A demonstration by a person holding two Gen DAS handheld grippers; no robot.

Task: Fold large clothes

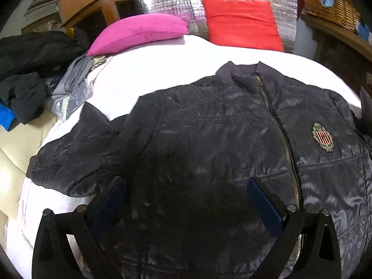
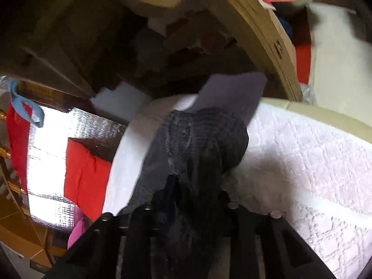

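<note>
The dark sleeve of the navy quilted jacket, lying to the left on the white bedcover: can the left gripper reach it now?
Probably yes. The left gripper hangs open over the navy quilted jacket, and the dark sleeve lies spread flat on the white bedcover just beside its left finger, with nothing lying on it.

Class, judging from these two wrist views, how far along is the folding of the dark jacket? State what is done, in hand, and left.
Done: the jacket lies spread front up and zipped on the white quilt. In hand: the right gripper is shut on a bunch of dark jacket fabric, lifting it; the left gripper is open above the body. Left: no fold shows yet; the sleeve still lies outstretched.
</note>
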